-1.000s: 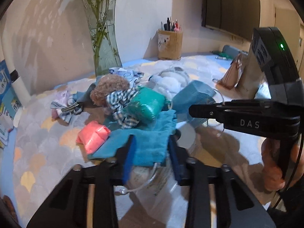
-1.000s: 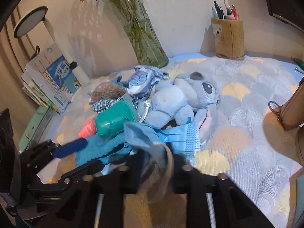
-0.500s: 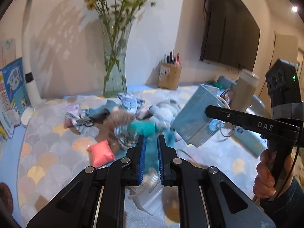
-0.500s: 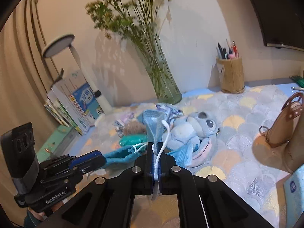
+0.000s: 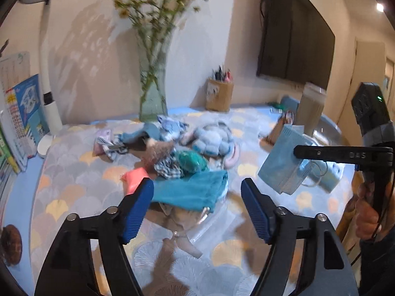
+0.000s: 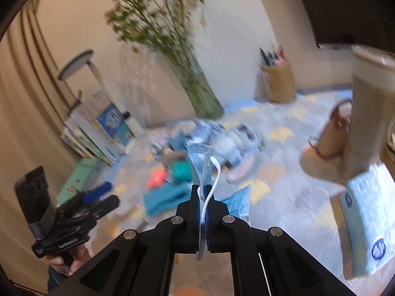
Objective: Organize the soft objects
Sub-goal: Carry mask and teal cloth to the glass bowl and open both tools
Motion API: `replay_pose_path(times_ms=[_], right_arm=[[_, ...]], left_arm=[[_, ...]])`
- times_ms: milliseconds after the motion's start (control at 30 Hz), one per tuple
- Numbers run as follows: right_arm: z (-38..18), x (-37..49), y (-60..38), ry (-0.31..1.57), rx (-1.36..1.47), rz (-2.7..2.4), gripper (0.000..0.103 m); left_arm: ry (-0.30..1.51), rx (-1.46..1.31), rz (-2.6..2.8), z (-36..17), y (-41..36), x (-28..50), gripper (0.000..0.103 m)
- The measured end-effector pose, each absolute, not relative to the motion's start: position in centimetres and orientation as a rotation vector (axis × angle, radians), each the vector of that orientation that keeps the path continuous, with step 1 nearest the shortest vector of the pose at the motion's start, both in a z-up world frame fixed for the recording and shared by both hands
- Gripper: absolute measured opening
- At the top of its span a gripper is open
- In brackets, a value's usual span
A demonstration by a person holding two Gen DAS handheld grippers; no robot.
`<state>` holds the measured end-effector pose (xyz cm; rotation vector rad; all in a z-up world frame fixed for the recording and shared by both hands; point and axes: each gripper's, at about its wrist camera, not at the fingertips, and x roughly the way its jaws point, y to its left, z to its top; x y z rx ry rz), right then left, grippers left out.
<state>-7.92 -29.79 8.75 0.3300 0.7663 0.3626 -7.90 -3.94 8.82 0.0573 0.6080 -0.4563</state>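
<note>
A pile of soft things lies on the patterned table cover: a blue plush toy (image 5: 214, 140), a teal pouch (image 5: 192, 161), a pink pouch (image 5: 134, 176) and a teal cloth (image 5: 190, 190). My left gripper (image 5: 197, 207) hovers above the cloth's near edge. Its jaws are opening wide and its pads touch nothing. Under it lies a clear plastic bag (image 5: 197, 224). My right gripper (image 6: 202, 197) is shut on a stack of blue face masks (image 6: 201, 162), held in the air to the right of the pile. From the left wrist the masks (image 5: 284, 162) hang off its finger.
A glass vase (image 5: 151, 98) with flowers, a pen holder (image 5: 219, 95) and a white lamp (image 5: 49, 74) stand at the back. Books lean at the left. A brown handbag (image 6: 330, 133), a tall beige container (image 6: 370, 113) and a tissue pack (image 6: 367, 222) sit right.
Both grippers have drawn back and up from the pile. The masks rose with the right gripper. The left jaws shut half a second ago and now stand wide apart.
</note>
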Motion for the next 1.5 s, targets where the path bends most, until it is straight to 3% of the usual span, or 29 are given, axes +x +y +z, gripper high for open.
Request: replay_pose_path(times_ms=[233,267,300,367,400,667,1267,1300,1333,1400,1500], right_arm=[[3.6,-6.5,-31.3,0.935,0.342,0.294,0.009],[3.3,-6.5,-31.4,0.956,0.331,0.287,0.021],[3.3,-6.6,-31.5,0.959,0.325,0.279,0.046],[3.6,-7.4,-32.0,0.913,0.316,0.252,0.074],[3.9,-7.8,-32.4,0.887,0.313,0.242,0.083],[3.8,-8.2,-32.6,0.890,0.252,0.212,0.087],[0.1,-5.6,-27.8,0.944,0.055,0.120,0.085],[0.1,-5.7,-27.5,0.937,0.029,0.111,0.073],[0.1,-5.8,-27.1,0.929,0.001,0.108,0.068],[0.3,-6.0,-26.6,0.918,-0.030,0.111,0.039],[0.5,-6.2,-26.5,0.913,-0.033,0.117,0.012]], left_arm=[[0.697,0.211,-0.401,6.1,-7.2,-6.0,0.072],[0.705,0.225,-0.393,5.8,-7.4,-5.8,0.072],[0.716,0.242,-0.379,5.3,-7.6,-5.6,0.072],[0.715,0.260,-0.359,4.8,-7.7,-5.5,0.070],[0.717,0.264,-0.360,4.7,-7.8,-5.4,0.067],[0.722,0.236,-0.394,4.5,-7.6,-5.1,0.022],[0.574,-0.028,-0.499,10.6,-3.7,-7.9,0.017],[0.570,-0.039,-0.509,10.8,-3.7,-8.0,0.017],[0.563,-0.051,-0.522,11.2,-3.6,-8.2,0.017],[0.553,-0.066,-0.535,11.7,-3.6,-8.4,0.017],[0.535,-0.093,-0.567,12.6,-3.5,-8.9,0.017]])
